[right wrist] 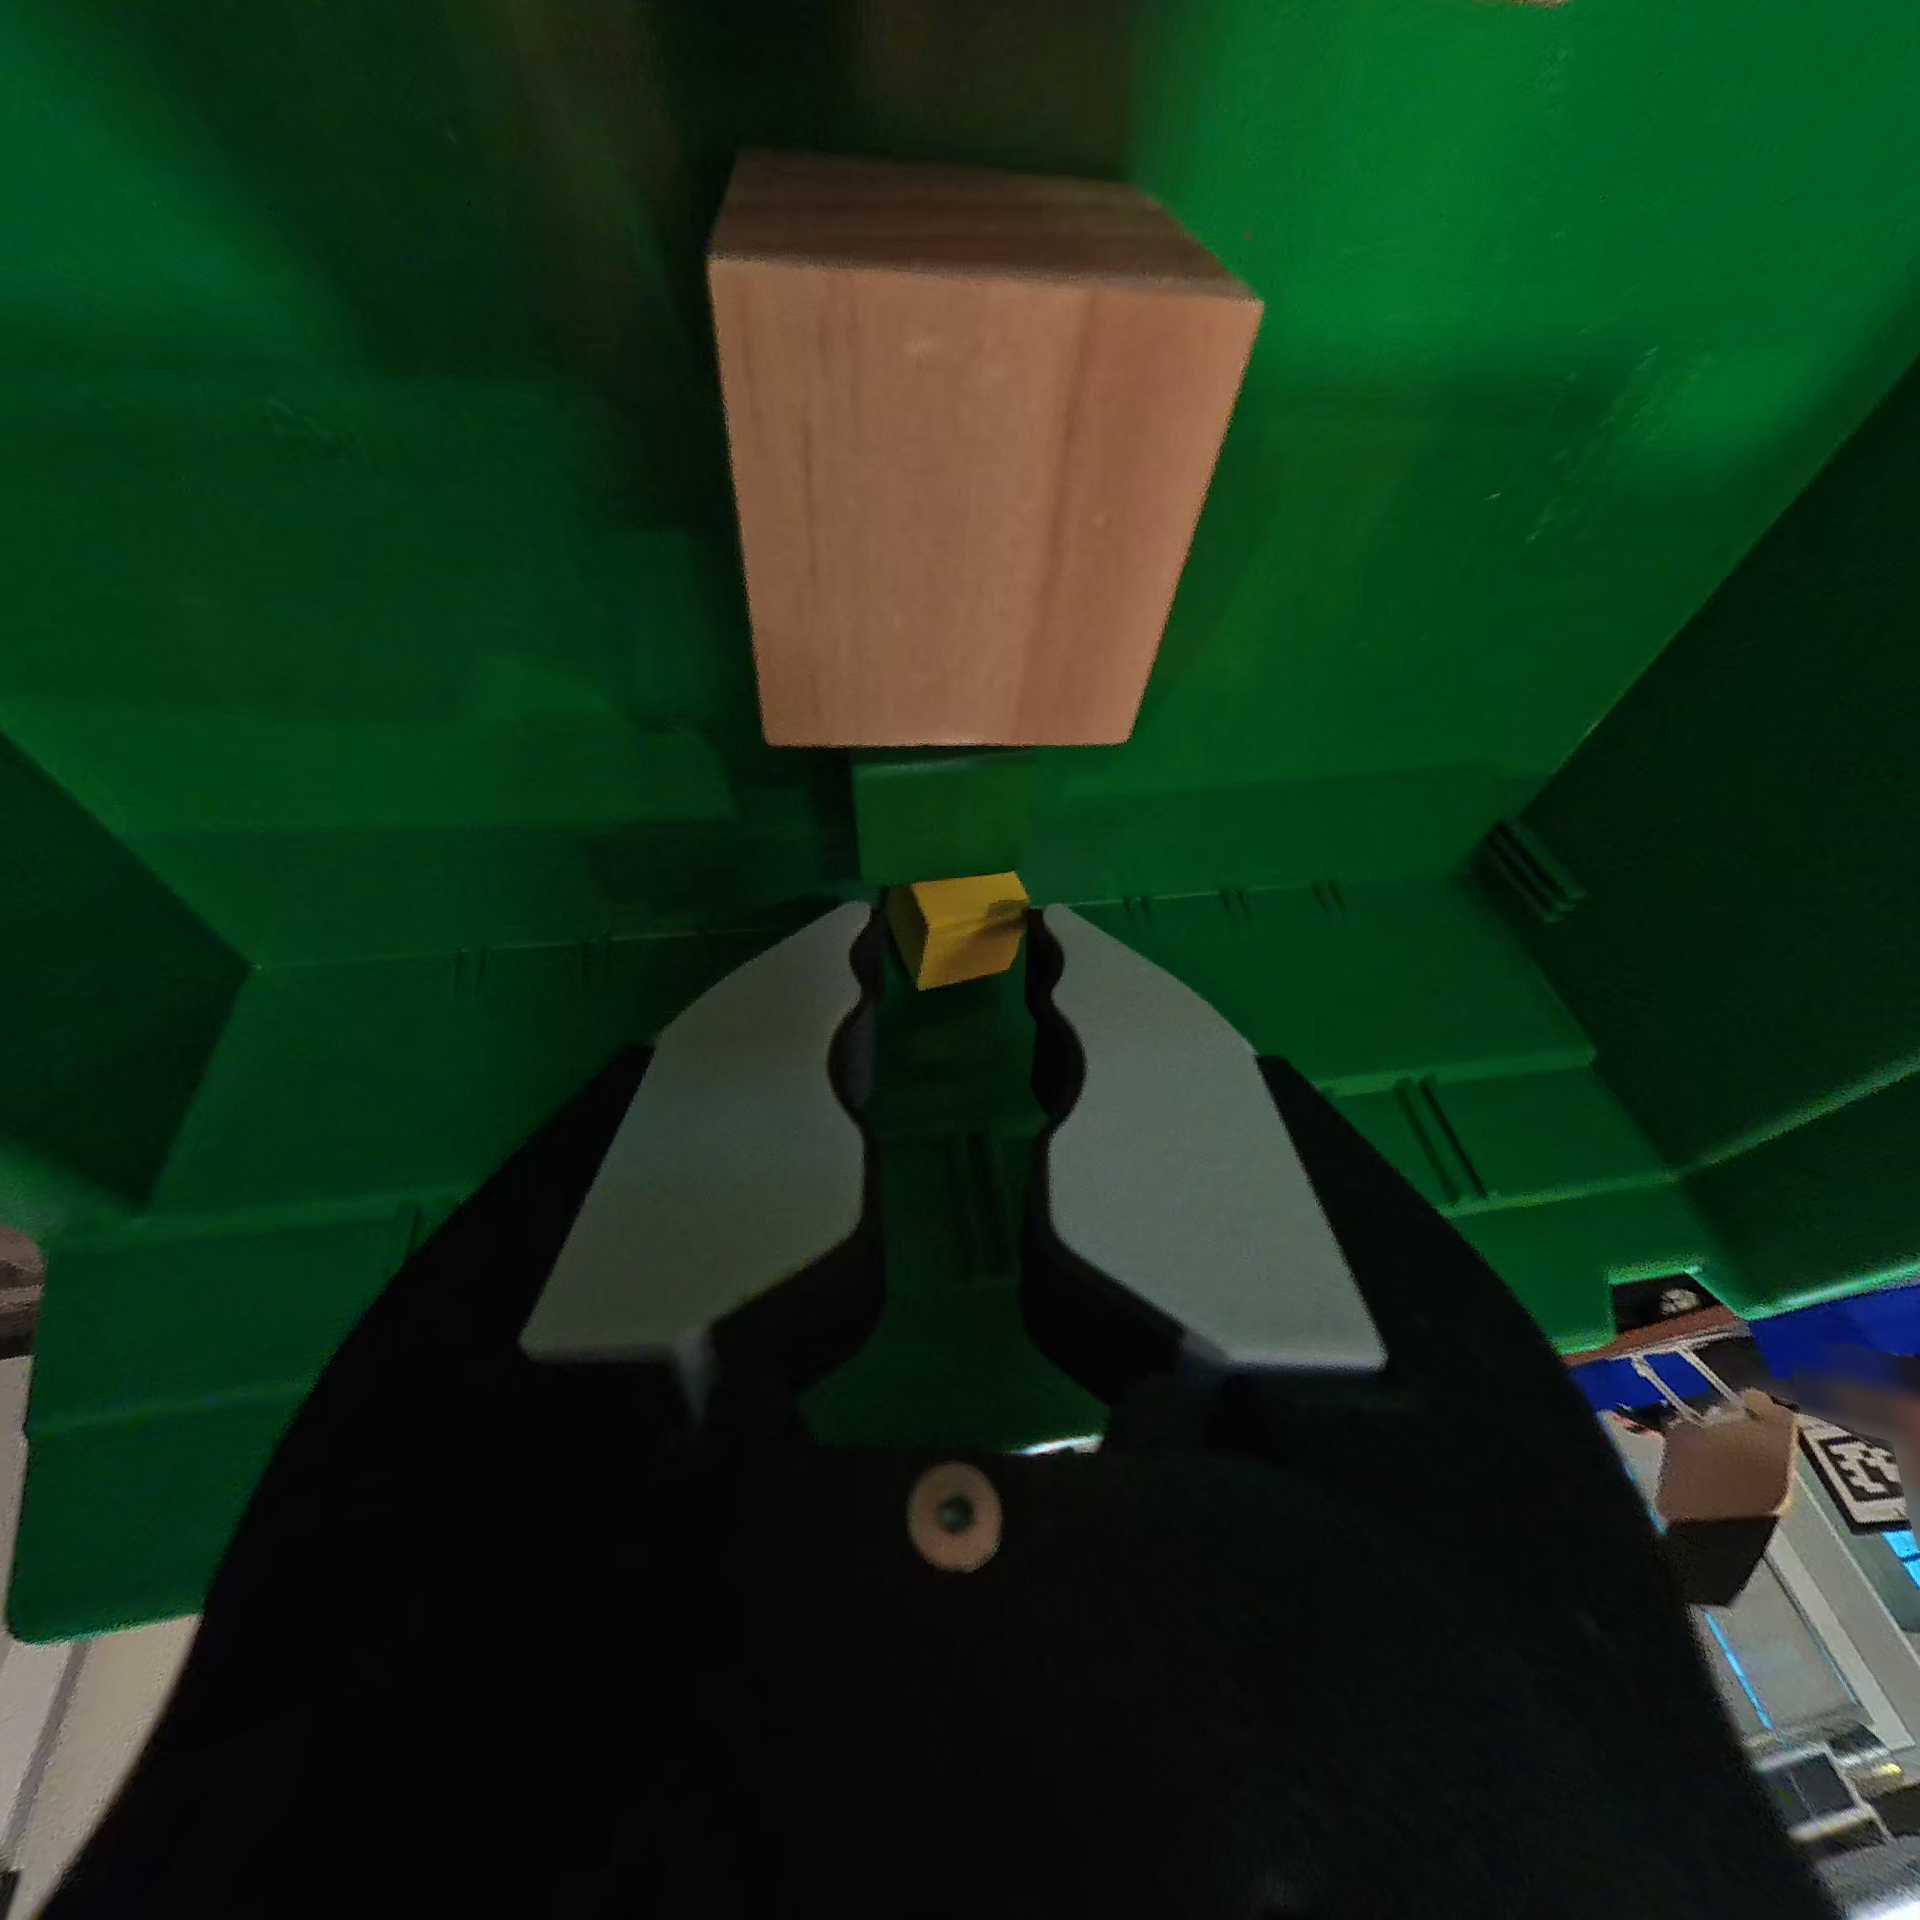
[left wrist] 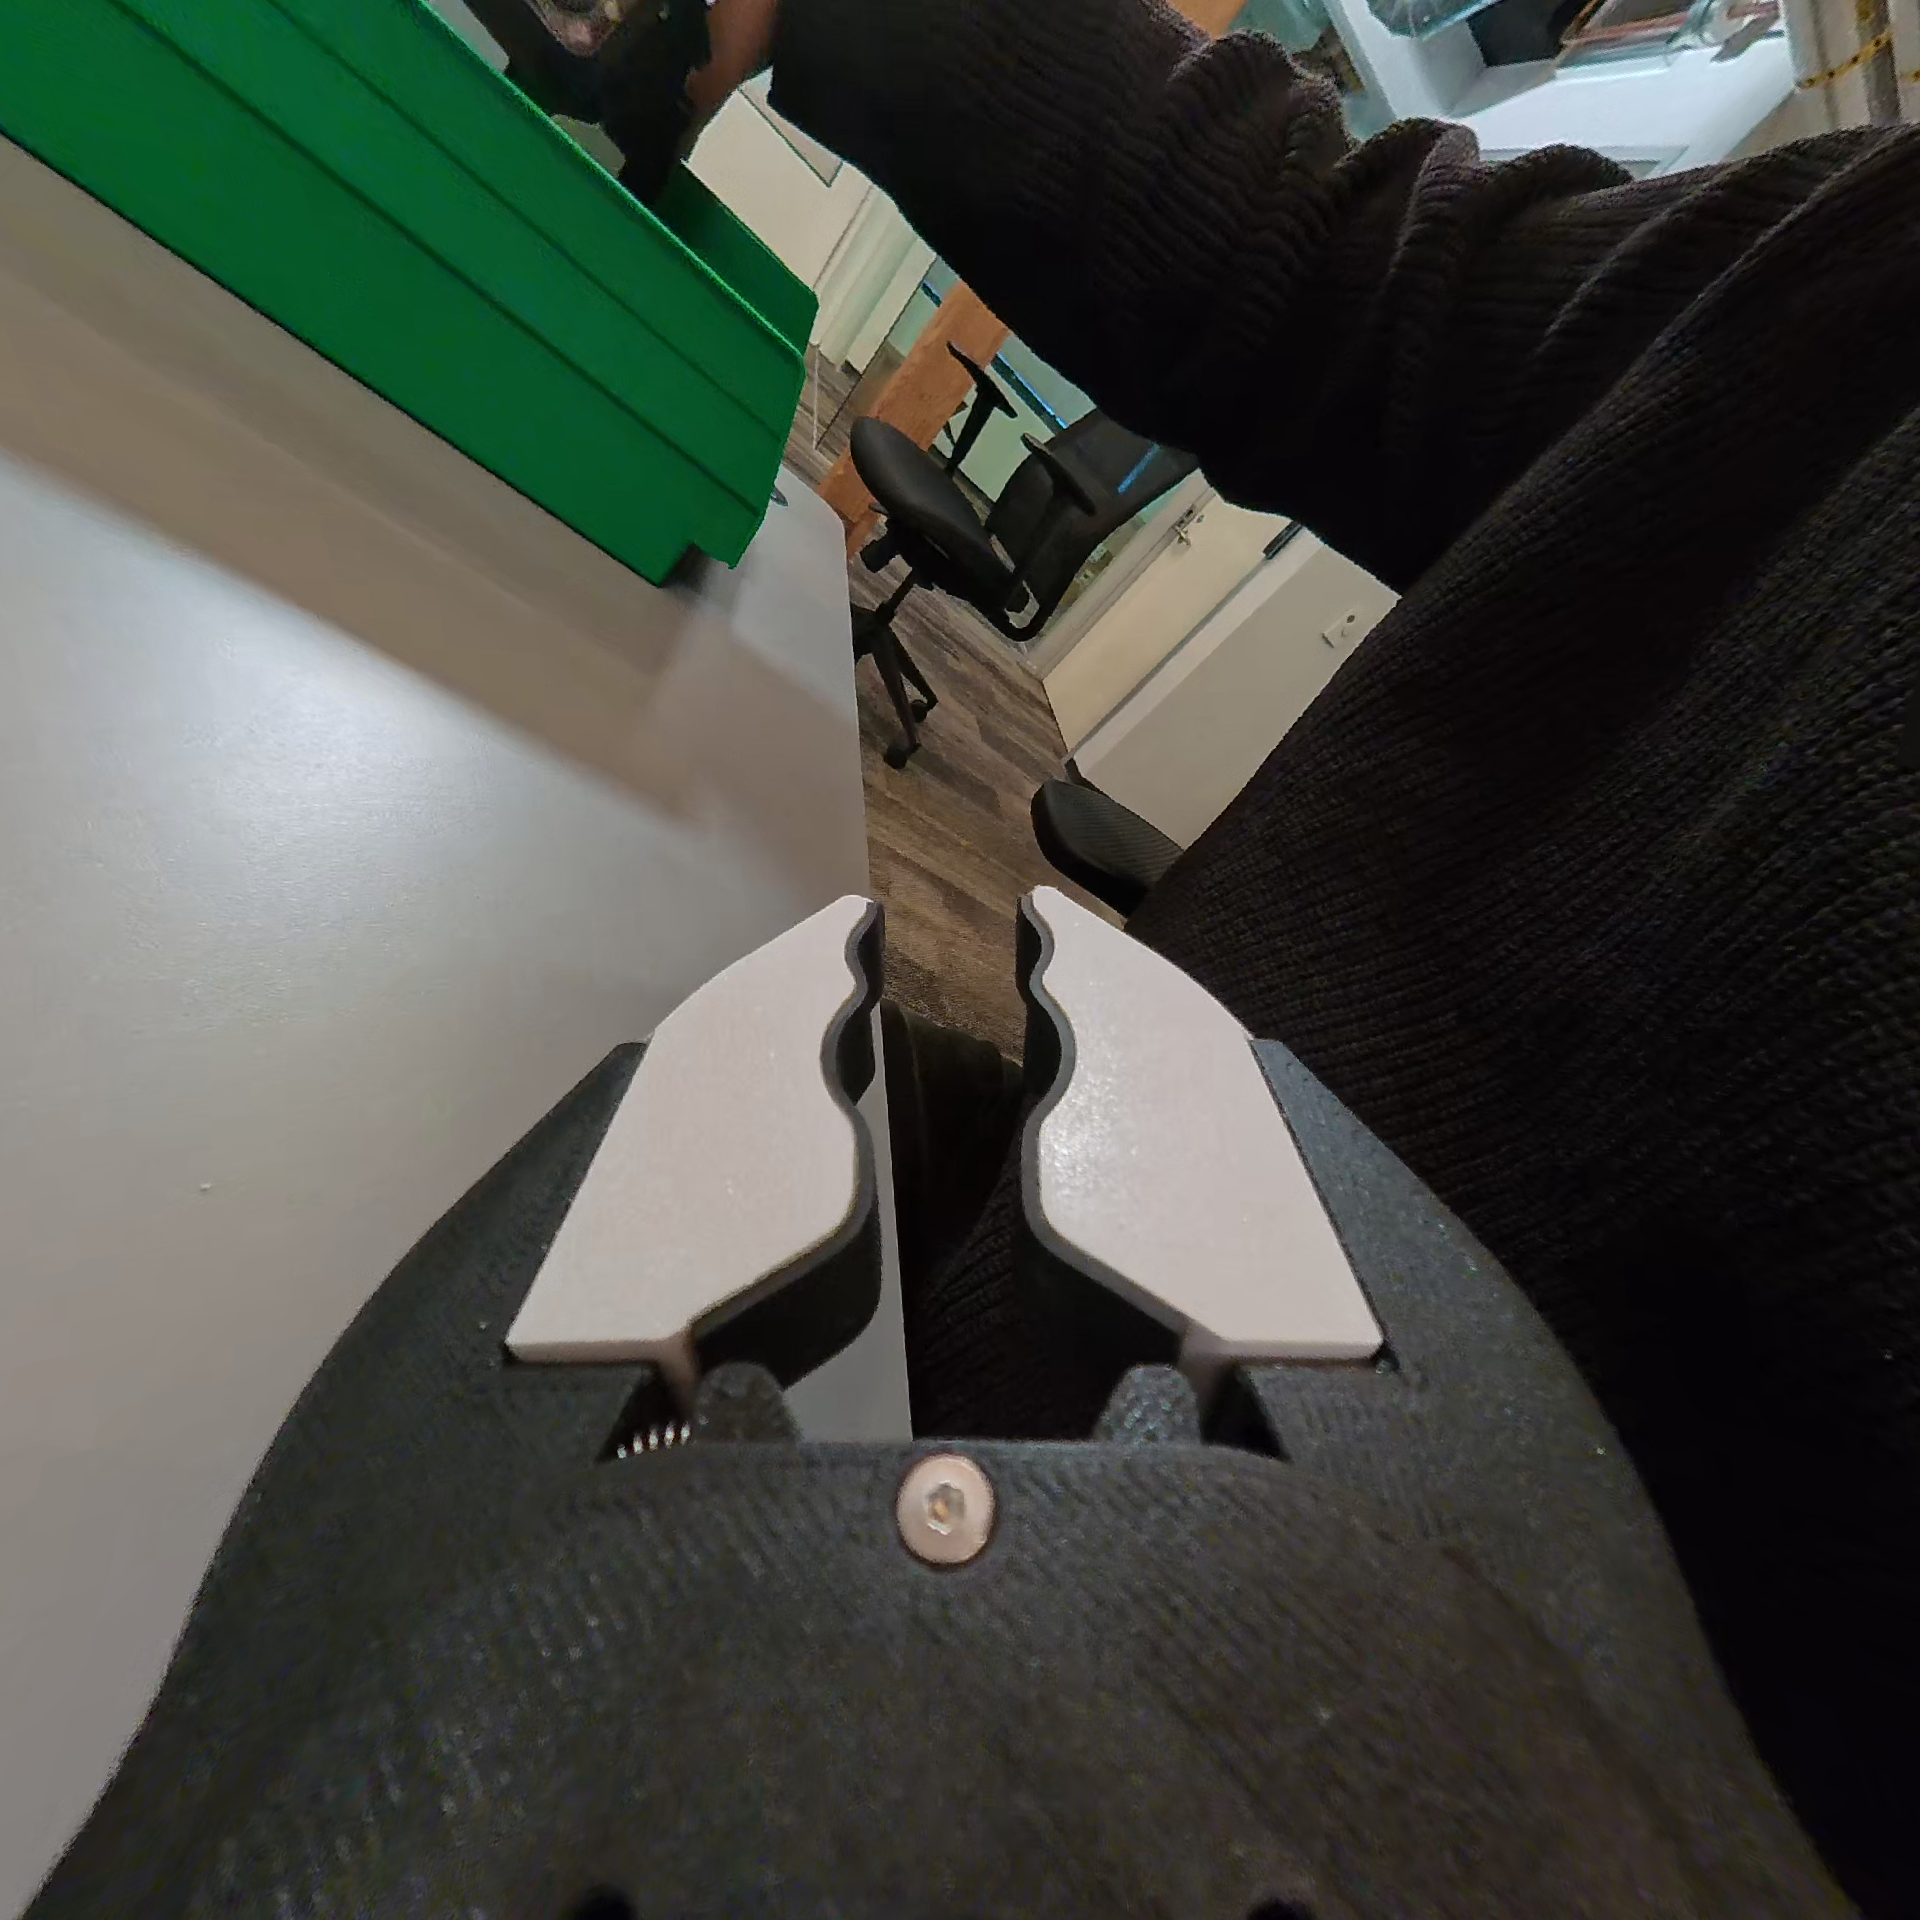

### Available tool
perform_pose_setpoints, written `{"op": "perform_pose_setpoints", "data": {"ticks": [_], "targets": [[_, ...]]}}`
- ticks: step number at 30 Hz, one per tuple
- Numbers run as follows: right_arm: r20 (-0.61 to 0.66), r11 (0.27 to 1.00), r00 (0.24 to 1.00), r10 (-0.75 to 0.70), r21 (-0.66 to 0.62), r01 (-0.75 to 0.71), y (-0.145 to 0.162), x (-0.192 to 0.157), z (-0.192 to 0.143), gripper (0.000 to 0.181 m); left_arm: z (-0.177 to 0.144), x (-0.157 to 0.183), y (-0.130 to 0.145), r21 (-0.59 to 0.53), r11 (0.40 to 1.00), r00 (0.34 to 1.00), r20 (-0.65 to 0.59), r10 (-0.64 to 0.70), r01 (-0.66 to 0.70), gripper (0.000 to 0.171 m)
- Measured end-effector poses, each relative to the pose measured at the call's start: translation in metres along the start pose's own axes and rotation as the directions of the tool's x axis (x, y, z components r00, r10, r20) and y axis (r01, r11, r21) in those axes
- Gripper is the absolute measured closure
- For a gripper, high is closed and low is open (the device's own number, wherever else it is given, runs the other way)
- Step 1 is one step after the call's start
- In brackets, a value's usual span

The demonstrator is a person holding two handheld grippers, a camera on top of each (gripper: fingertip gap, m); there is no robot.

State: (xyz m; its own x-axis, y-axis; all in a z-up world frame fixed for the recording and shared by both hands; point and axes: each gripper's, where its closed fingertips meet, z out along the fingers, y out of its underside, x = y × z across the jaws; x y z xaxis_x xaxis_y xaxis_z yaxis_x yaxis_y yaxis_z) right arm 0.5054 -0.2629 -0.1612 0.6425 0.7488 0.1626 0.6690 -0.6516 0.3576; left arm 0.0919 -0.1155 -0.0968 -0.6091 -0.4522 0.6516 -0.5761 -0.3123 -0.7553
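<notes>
In the right wrist view my right gripper point(right wrist: 956, 925) is shut on a small yellow cube point(right wrist: 956, 940) pinched at its fingertips. It hovers inside a green plastic bin point(right wrist: 416, 623). Just beyond the yellow cube is a small green cube-shaped thing point(right wrist: 940, 821), hard to tell from the bin. Past that stands a larger plain wooden block point(right wrist: 966, 488). In the left wrist view my left gripper point(left wrist: 948, 914) is empty, its jaws a little apart. It is at the edge of a pale table point(left wrist: 312, 831), beside a black knit sleeve point(left wrist: 1558, 831).
The green bin point(left wrist: 416, 260) stands on the table at the upper left of the left wrist view. Beyond the table edge are a wood-look floor point(left wrist: 956, 790) and black office chairs point(left wrist: 935, 499). A black-and-white marker tag point(right wrist: 1860, 1475) shows at the lower right of the right wrist view.
</notes>
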Motion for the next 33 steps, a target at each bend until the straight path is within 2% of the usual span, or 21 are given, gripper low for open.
{"op": "perform_pose_setpoints", "data": {"ticks": [5, 21, 33], "targets": [[0.003, 1.0, 1.0, -0.01, -0.006, 0.01, 0.0006, -0.0028, -0.0008, 0.158, -0.0008, -0.0008, 0.0001, 0.0, 1.0, 1.0, 0.0, -0.004, 0.004, 0.147], [0.02, 0.999, 0.999, 0.03, 0.023, -0.03, -0.0019, -0.0046, 0.0011, 0.15, -0.0008, -0.0006, -0.0005, 0.003, 1.0, 1.0, -0.006, -0.015, 0.015, 0.148], [0.015, 0.998, 0.999, 0.049, 0.027, -0.049, -0.0012, -0.0039, -0.0028, 0.151, -0.0015, -0.0006, -0.0018, 0.008, 1.0, 1.0, -0.008, -0.02, 0.02, 0.148]]}}
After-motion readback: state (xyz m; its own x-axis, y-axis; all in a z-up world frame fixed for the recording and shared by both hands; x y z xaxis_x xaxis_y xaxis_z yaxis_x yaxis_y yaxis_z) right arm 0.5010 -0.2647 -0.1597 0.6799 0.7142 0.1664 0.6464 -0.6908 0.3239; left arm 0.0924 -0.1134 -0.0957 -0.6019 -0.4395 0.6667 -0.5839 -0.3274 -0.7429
